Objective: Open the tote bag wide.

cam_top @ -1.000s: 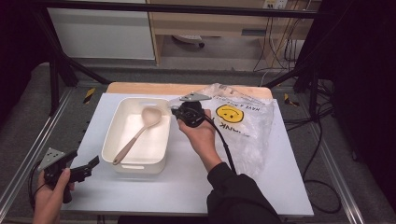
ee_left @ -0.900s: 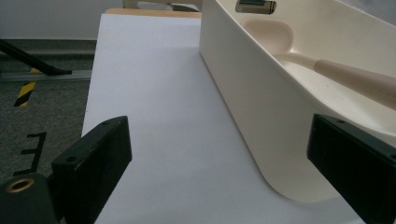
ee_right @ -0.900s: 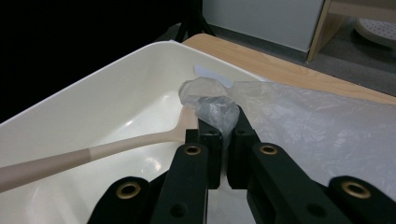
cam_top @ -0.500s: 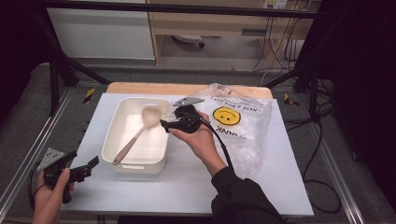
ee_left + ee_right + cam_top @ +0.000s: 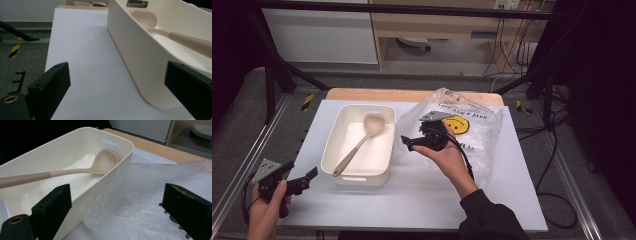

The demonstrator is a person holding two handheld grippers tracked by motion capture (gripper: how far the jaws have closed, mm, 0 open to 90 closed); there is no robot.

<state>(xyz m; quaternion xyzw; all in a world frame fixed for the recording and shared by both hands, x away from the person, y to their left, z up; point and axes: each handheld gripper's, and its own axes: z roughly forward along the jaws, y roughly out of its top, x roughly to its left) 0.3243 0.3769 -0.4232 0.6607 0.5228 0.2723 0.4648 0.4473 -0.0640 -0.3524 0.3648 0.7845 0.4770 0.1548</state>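
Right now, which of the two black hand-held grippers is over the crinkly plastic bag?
The right gripper, jaws open and empty, held above the clear plastic bag beside the white tub. The left gripper hangs off the table's near-left corner.

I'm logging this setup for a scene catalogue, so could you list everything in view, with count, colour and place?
tub: one, cream-white, left of centre on the table.
ladle: one, beige, lying diagonally inside the tub, bowl at the far end.
plastic bag: one, clear with a yellow smiley print, right of the tub, its edge against the tub wall.
table: one, white top with a wooden strip along the far edge.
left gripper: one, black, open, at the table's near left corner, beside the tub.
right gripper: one, black, jaws just opened and holding nothing, over the bag's edge by the tub.
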